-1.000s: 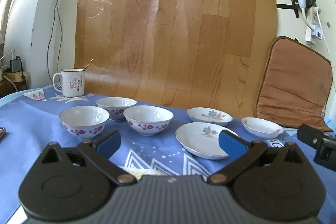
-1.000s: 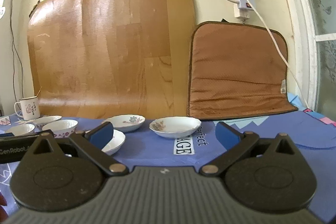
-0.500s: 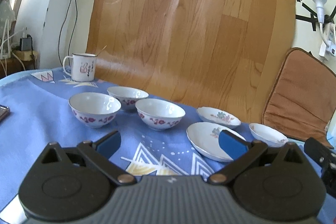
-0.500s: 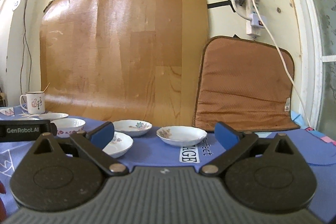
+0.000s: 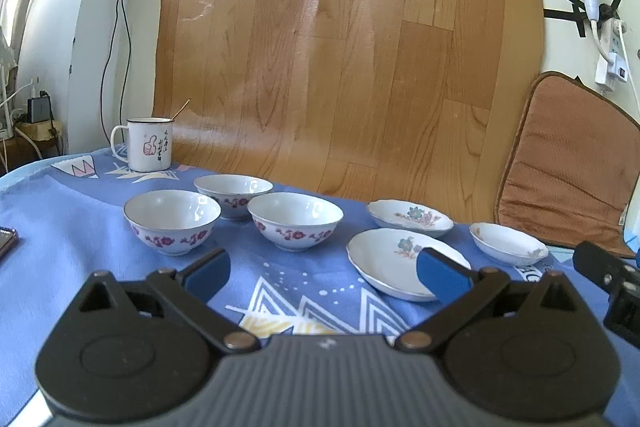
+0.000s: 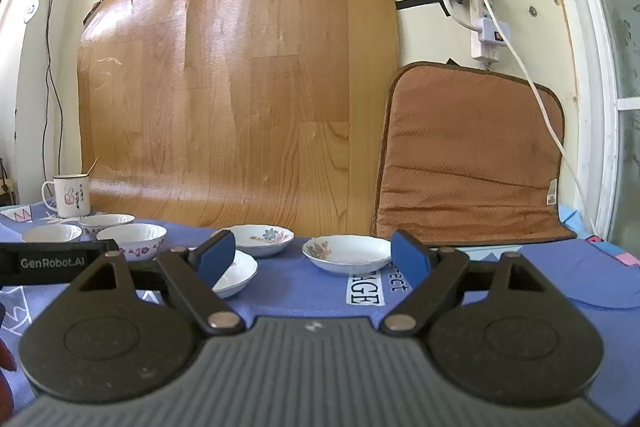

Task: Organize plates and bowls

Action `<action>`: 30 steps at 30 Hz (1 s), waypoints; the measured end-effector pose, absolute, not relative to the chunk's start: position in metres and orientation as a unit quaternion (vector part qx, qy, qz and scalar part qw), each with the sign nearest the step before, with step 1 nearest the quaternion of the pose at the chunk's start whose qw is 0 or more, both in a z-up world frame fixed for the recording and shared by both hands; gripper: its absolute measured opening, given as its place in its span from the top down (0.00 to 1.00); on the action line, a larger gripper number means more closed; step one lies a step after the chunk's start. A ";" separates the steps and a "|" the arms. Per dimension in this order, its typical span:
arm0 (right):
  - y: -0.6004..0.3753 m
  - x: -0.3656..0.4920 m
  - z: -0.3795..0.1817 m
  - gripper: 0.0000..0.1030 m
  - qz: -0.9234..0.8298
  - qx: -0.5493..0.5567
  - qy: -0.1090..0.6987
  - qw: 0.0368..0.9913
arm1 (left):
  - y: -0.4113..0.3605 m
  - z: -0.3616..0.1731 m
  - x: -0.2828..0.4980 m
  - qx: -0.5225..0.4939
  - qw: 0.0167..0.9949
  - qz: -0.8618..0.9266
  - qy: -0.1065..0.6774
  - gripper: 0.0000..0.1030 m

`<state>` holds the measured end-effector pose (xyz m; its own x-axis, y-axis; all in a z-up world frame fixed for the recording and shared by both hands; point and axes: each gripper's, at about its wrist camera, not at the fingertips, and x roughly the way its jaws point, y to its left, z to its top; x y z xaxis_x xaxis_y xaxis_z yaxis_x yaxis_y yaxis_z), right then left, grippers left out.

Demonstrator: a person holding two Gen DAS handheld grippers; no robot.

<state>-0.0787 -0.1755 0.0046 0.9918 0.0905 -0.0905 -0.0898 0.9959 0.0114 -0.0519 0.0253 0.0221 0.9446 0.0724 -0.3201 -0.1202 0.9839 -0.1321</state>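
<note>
Three white bowls with red flowers stand on the blue cloth: the left bowl, the back bowl and the middle bowl. Three shallow flowered plates lie to their right: the near plate, the back plate and the right plate. My left gripper is open and empty, short of the dishes. My right gripper is open and empty, just before the right plate. The near plate sits partly behind its left finger.
A white enamel mug with a stick in it stands at the back left. A wood-pattern sheet and a brown cushion lean on the wall behind. A phone edge lies at the far left.
Both grippers have shifted slightly, so the dishes sit a little differently in view. Both stay open and empty. No dish has moved.
</note>
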 end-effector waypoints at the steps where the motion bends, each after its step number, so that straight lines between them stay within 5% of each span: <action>1: -0.176 -0.079 0.004 0.16 0.044 0.006 0.046 0.998 | 0.026 0.022 -0.052 -0.075 0.983 0.048 0.159 0.00; 20: -0.176 -0.079 0.004 0.15 0.042 0.011 0.046 0.998 | 0.015 0.023 -0.054 -0.031 0.987 0.053 0.149 0.00; 30: -0.176 -0.080 0.004 0.15 0.042 0.011 0.046 0.998 | 0.002 0.025 -0.078 0.006 0.995 0.077 0.070 0.00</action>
